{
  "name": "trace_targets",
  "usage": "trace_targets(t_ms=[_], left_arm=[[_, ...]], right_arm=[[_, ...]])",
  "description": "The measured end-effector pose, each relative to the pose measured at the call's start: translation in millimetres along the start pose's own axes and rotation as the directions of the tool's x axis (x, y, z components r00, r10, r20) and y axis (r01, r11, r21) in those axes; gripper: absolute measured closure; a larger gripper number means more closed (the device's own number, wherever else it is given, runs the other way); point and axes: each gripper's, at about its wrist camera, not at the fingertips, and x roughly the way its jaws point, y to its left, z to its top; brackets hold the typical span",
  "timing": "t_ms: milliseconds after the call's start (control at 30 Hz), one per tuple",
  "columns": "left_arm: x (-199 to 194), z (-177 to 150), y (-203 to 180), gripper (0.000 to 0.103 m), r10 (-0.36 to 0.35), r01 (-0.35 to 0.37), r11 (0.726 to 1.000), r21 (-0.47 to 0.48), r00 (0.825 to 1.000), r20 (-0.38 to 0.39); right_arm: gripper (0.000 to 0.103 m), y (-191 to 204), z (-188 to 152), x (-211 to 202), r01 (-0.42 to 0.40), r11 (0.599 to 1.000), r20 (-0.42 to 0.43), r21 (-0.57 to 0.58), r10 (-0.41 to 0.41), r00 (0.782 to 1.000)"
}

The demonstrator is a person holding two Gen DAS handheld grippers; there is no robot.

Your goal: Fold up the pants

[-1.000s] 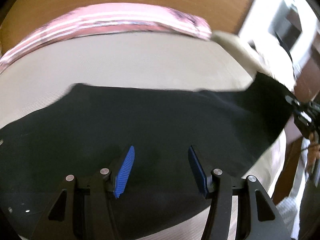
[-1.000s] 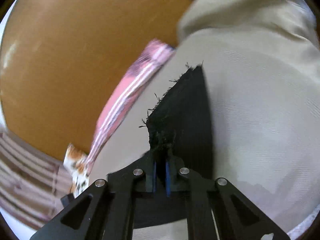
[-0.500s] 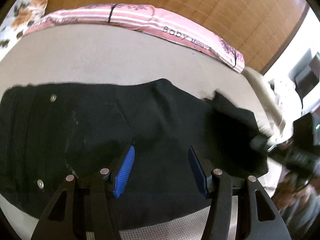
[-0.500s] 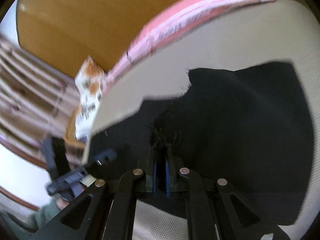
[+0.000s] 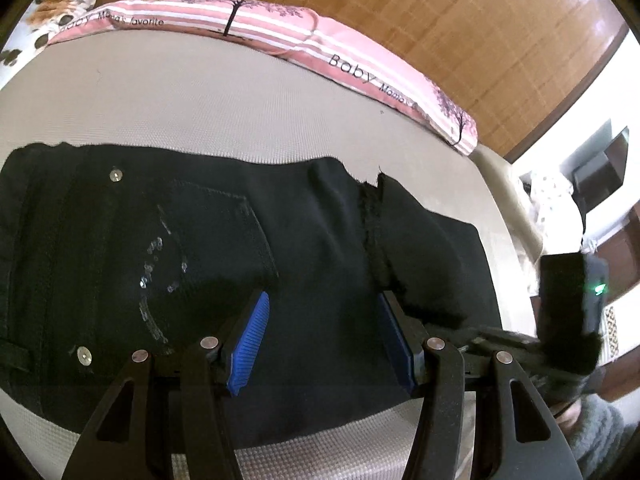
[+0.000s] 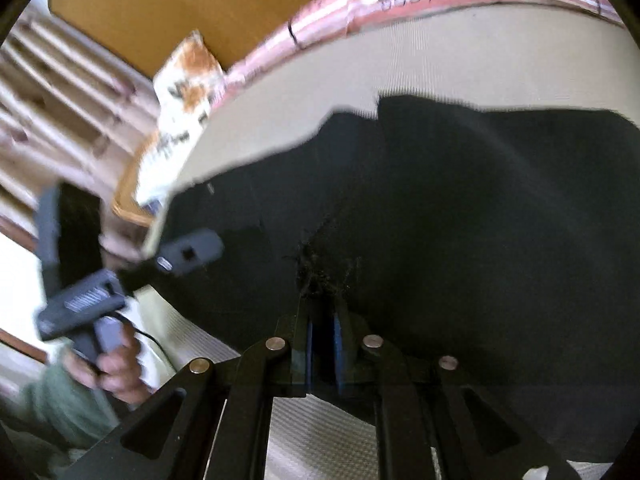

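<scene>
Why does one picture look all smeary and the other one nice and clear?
In the right wrist view the left side is motion-blurred: the hand and the slatted wood look streaky. In the left wrist view things are sharp, so you can read "Baby" on the pink striped cloth. Both views bulge like a fishbowl, and the black pants are too dark to show much detail.

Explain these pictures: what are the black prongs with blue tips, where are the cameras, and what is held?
No robot here: a person carries a hand-held gripper in each hand, each with a fisheye camera looking along its two blue-padded fingers. One picture looks from the left hand-held gripper, the other from the right hand-held gripper. A pair of black pants lies on a beige mattress, with a pink striped cloth along its far edge. The left one hangs open over the pants, holding nothing. The right one's narrow jaws, which have just opened slightly, have the frayed hem between them.
</scene>
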Motion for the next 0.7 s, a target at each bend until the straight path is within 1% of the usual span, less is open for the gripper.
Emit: trace_targets(t_ms=[100,167,267,333,367,467,567,700], left_arm=[[2,0,-1,0.046,-0.022,0.022,1.000,-0.005,0.999,-0.029],[3,0,-4,0.046,-0.047,0.047,0.999,-0.007,0.998,-0.052],[7,2,-9,0.046,-0.089,0.087,0.996,-0.019,0.991,-0.099],[14,1,-12,0.046,-0.123,0.118,0.992,-0.041,0.982,-0.141],[18,1,-13,0.046,-0.145,0.137,0.989,-0.057,0.975,-0.166],[35,0,-13,0.046,-0.204,0.180,0.977,-0.116,0.948,-0.244],[50,-1,-11,0.046,-0.240,0.195,0.965,-0.173,0.925,-0.295],[65,-2,-9,0.046,-0.249,0.191,0.961,-0.199,0.912,-0.325]], right_arm=[[0.081,0,-8,8,0.023,1.000,-0.027,0.000,-0.023,0.999],[0.067,2,-10,2,0.012,1.000,-0.036,0.001,-0.012,0.999],[0.058,7,-16,-18,0.000,1.000,-0.003,-0.004,0.000,1.000],[0.056,6,-23,-35,-0.012,1.000,0.031,0.004,0.012,0.999],[0.054,6,-25,-43,-0.005,1.000,0.048,0.007,0.005,0.999],[0.052,-3,-34,-65,0.033,0.998,0.111,0.049,-0.039,0.993],[0.052,-16,-41,-81,0.048,0.994,0.156,0.100,-0.063,0.986],[0.052,-34,-41,-98,0.044,0.986,0.202,0.162,-0.077,0.976]])
